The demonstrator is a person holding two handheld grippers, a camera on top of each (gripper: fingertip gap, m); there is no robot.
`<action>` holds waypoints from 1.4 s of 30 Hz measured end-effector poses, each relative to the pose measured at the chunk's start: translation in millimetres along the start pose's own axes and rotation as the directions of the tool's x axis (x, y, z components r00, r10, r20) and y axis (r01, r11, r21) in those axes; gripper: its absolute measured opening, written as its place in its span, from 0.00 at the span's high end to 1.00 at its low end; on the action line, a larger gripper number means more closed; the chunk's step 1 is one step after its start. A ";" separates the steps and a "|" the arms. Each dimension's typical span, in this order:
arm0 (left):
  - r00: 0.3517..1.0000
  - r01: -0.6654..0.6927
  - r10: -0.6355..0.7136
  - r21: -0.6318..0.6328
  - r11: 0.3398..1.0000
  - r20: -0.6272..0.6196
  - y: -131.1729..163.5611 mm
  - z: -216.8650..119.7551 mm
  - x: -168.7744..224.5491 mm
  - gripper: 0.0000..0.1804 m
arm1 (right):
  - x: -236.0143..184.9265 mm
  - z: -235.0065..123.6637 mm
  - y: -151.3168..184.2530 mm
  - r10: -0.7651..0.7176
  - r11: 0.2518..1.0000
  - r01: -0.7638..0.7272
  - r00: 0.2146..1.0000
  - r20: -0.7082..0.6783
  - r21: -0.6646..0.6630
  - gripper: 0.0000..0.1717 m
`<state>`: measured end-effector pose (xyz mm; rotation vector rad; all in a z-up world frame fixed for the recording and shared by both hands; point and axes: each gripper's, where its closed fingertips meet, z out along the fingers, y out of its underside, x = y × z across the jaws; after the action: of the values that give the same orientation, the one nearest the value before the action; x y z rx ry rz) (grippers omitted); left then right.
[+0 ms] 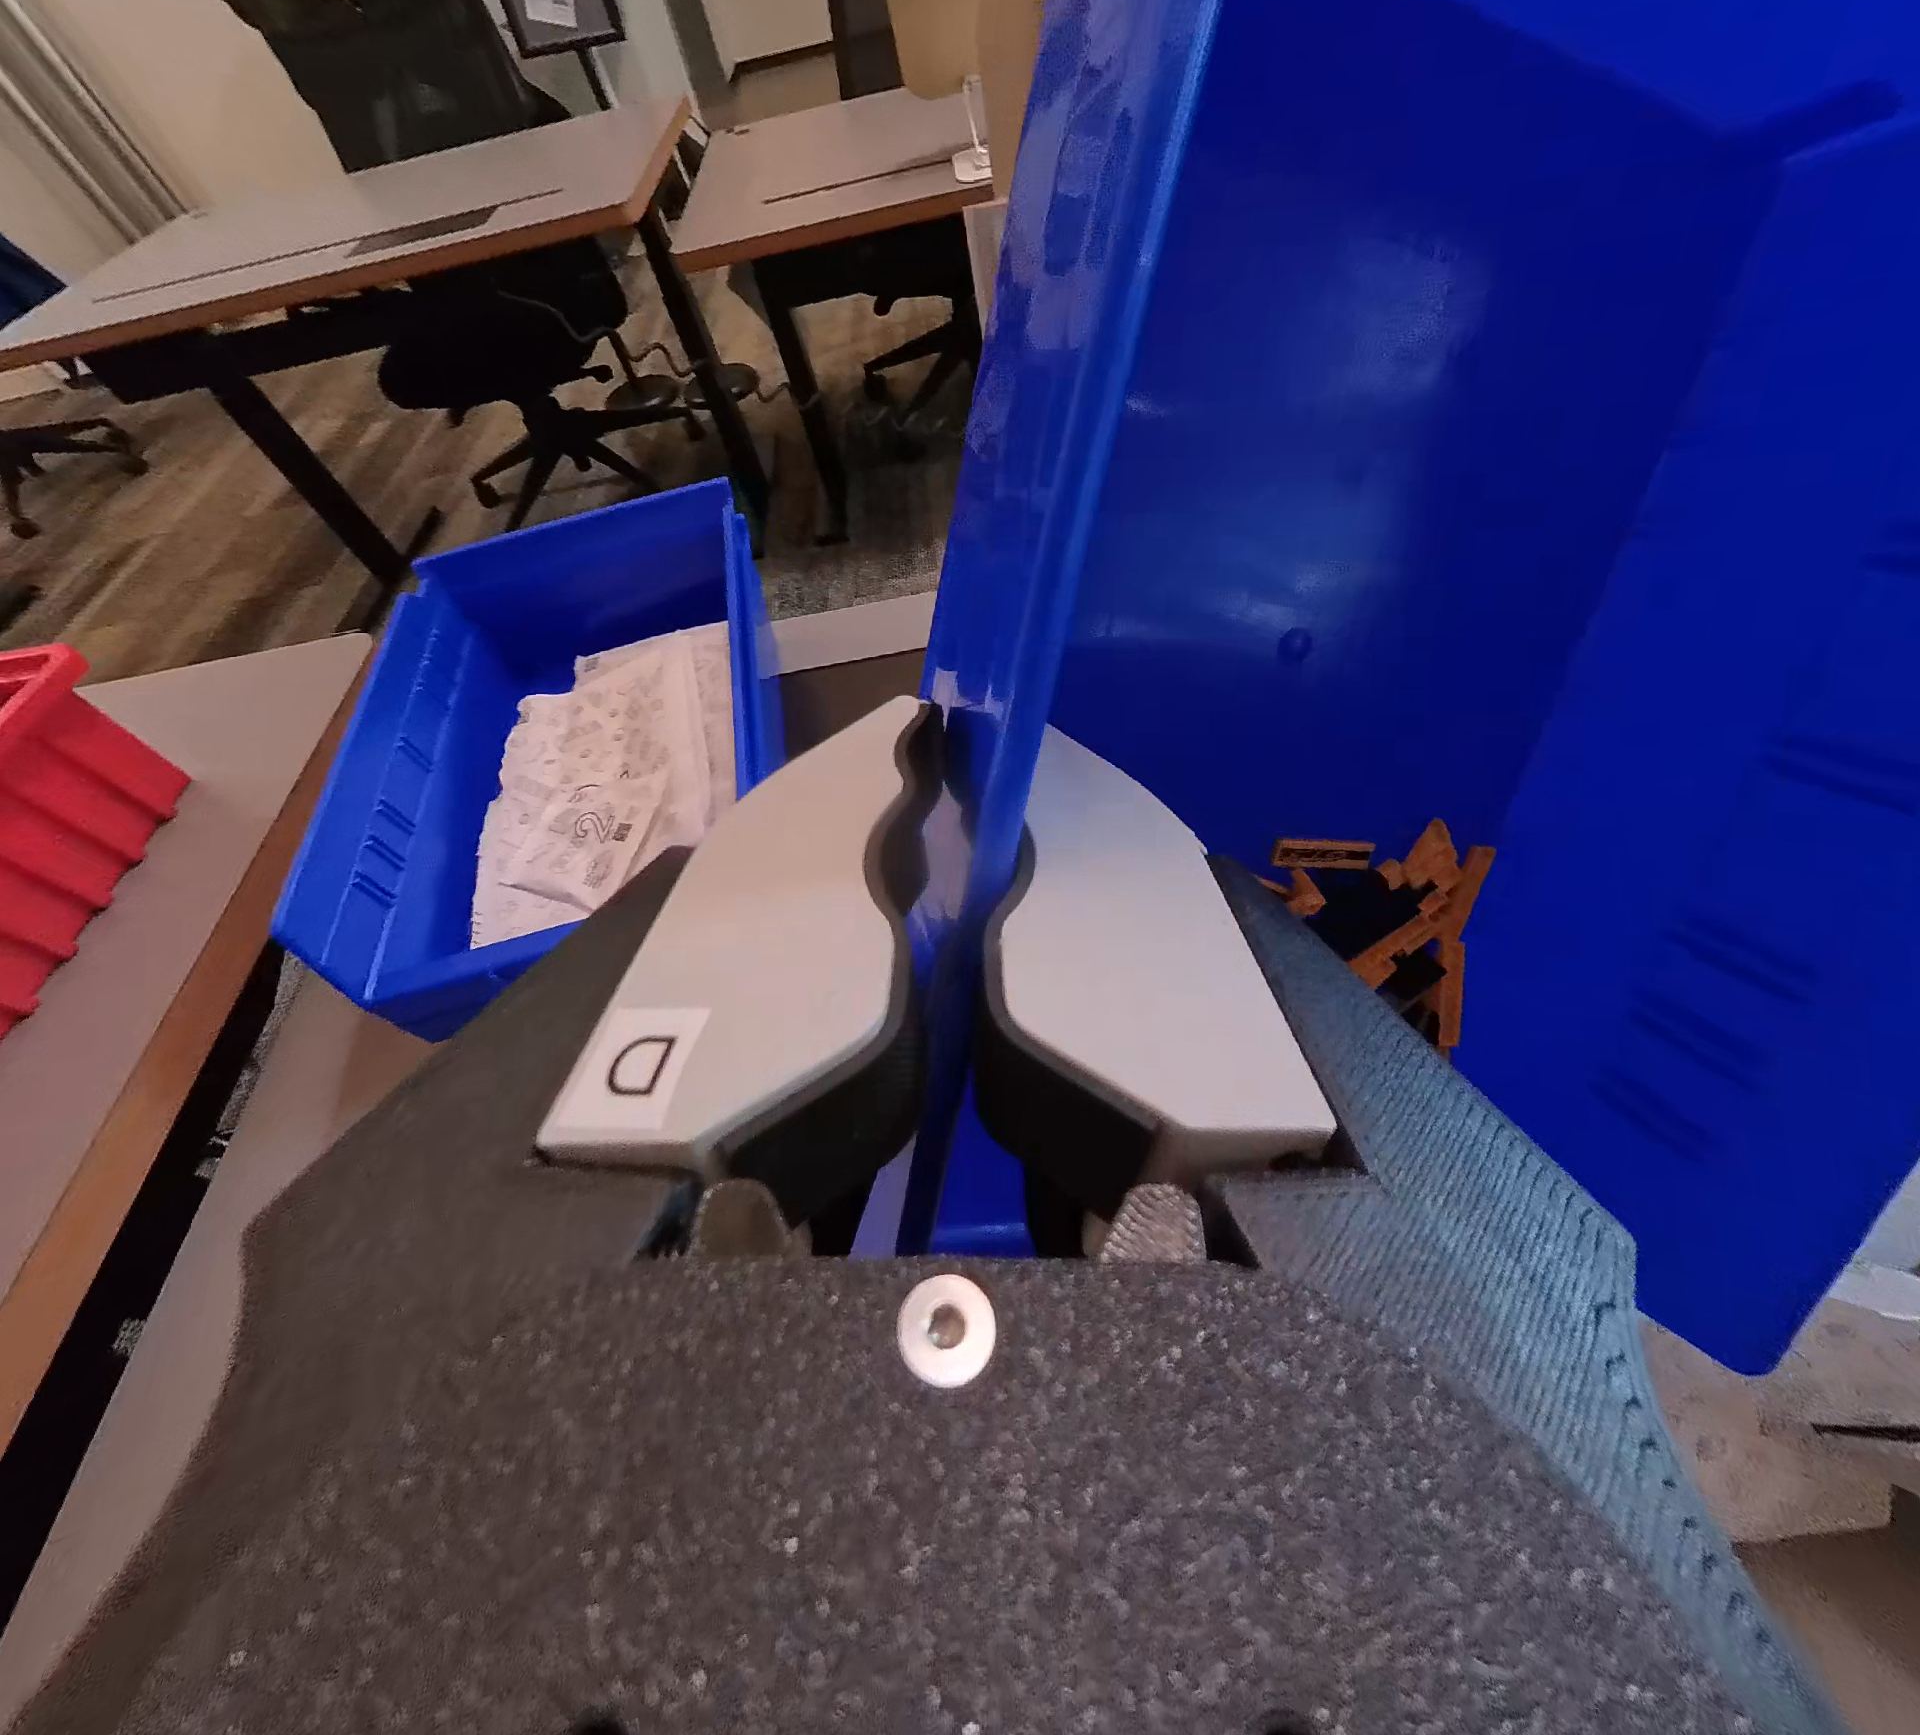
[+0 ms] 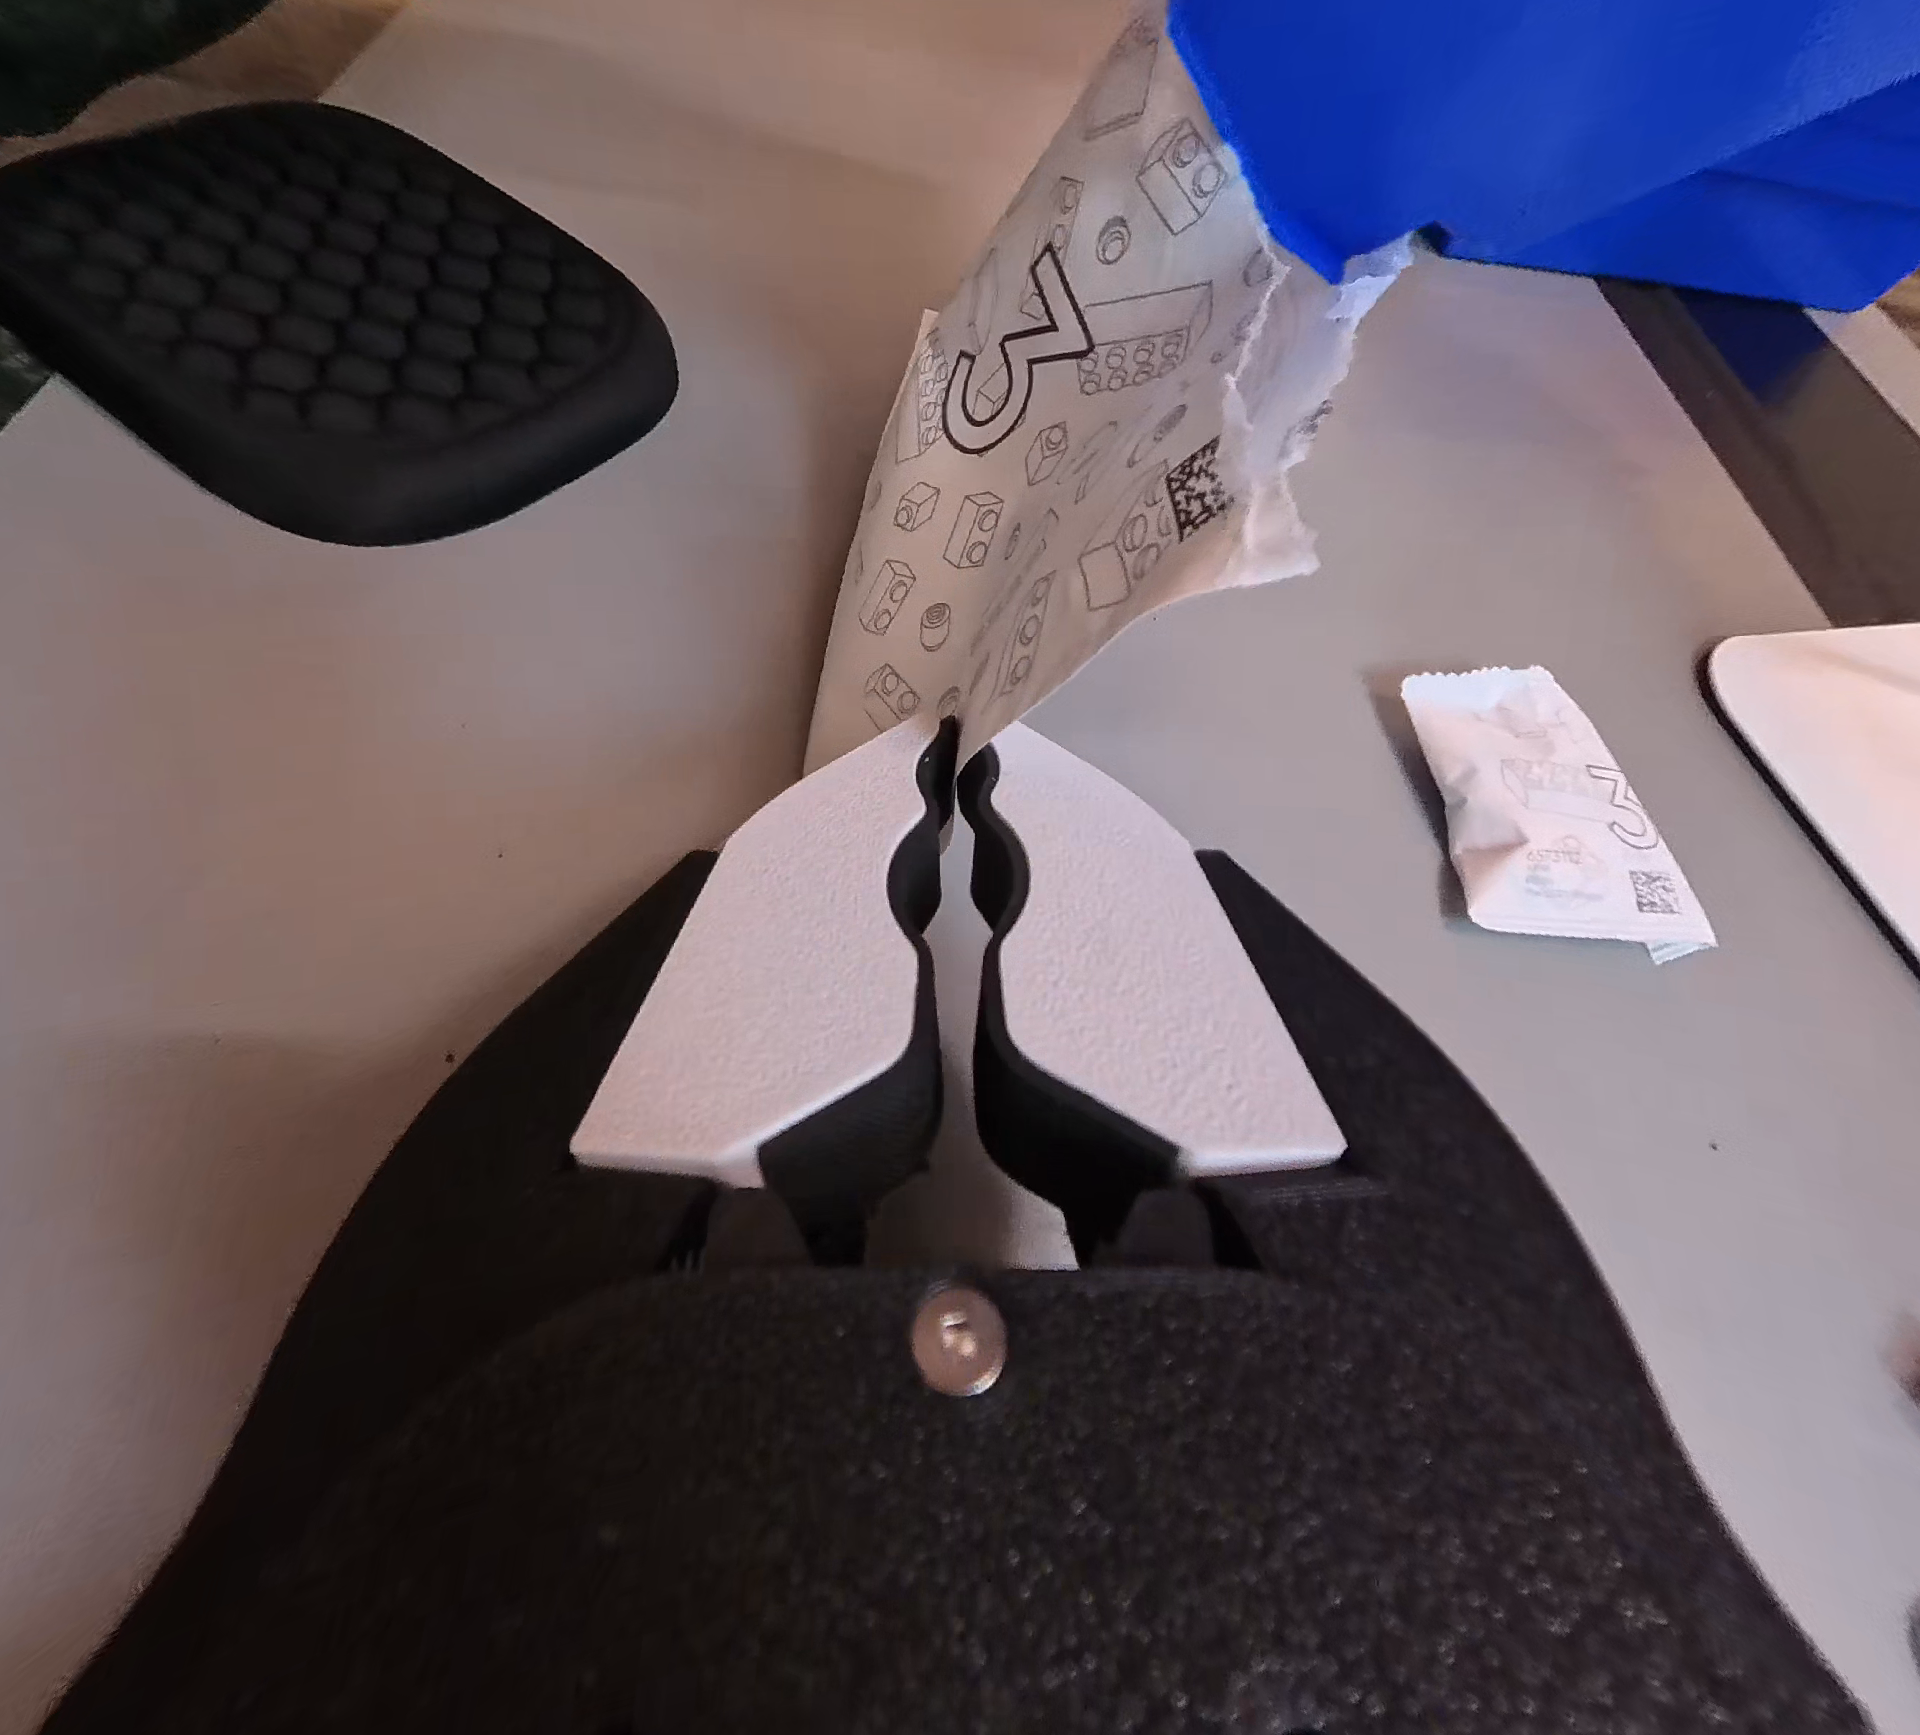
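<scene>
Left claw: the left claw point(image 1: 961, 838) was clamped on the side wall of a blue bin point(image 1: 1351, 355), one finger point(image 1: 800, 906) outside the wall and the other inside, both pressing on the plastic; the bin was lifted and tipped on end.
Bin contents: small brown wooden pieces point(image 1: 1403, 906) lay heaped in the bin's low near corner, right of the claw.
Right claw: the right claw point(image 2: 961, 776) was closed on the lower edge of a torn white paper bag point(image 2: 1039, 459) printed with brick outlines; its fingertips point(image 2: 940, 781) pinched the paper, which rose to the far right, its ragged torn end reaching the edge of the blue bin point(image 2: 1558, 44) overhead.
Second bin: a second blue bin point(image 1: 436, 750) sat far left of the left claw on the table point(image 1: 208, 750), holding more white printed bags point(image 1: 603, 792).
Sealed bag: a small unopened white bag point(image 2: 1548, 812) lay on the table point(image 2: 416, 802) to the right of the right claw.
Other things: a red stepped plastic piece point(image 1: 62, 812) stood at the left edge; a black honeycomb pad point(image 2: 312, 314) lay far left, and a white tray corner point(image 2: 1829, 750) showed at the right.
State of things: one bag was torn open, one sealed, and loose pieces were in the tilted bin.
</scene>
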<state>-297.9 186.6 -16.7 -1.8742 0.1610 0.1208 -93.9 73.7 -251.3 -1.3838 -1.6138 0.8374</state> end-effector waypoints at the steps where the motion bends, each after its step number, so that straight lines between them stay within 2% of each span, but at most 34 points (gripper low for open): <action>1: 1.000 0.002 -0.002 0.002 1.000 0.008 -0.6 -0.2 -0.2 0.97 | -0.7 0.9 -0.2 -0.005 1.000 0.005 1.000 0.000 0.001 1.00; 12: 0.995 -0.011 0.008 0.028 1.000 0.104 -2.9 -7.2 1.3 0.97 | -6.1 7.9 -6.9 -0.091 0.996 0.091 0.996 0.002 -0.005 1.00; 25: 0.951 -0.195 0.154 0.132 0.972 0.269 -13.9 -36.7 27.6 0.97 | -9.3 11.1 -15.8 -0.182 0.983 0.180 0.982 -0.056 -0.040 1.00; 29: 0.950 -0.197 0.160 0.116 0.974 0.269 -12.6 -33.6 29.5 0.97 | -14.3 12.3 -20.1 -0.222 0.975 0.219 0.973 -0.065 -0.048 1.00; 36: 0.964 -0.153 0.127 0.096 0.984 0.233 -1.3 -28.0 26.6 0.97 | -12.3 9.8 -21.3 -0.162 0.987 0.161 0.985 -0.055 -0.025 1.00; 42: 0.963 -0.162 0.135 0.102 0.981 0.233 -3.5 -29.8 27.7 0.97 | -11.9 11.8 -18.7 -0.216 0.976 0.212 0.973 -0.078 -0.049 1.00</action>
<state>-269.8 157.9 -8.9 -1.7129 0.1498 0.4167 -112.0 59.1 -241.8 -1.2292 -1.6878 0.6153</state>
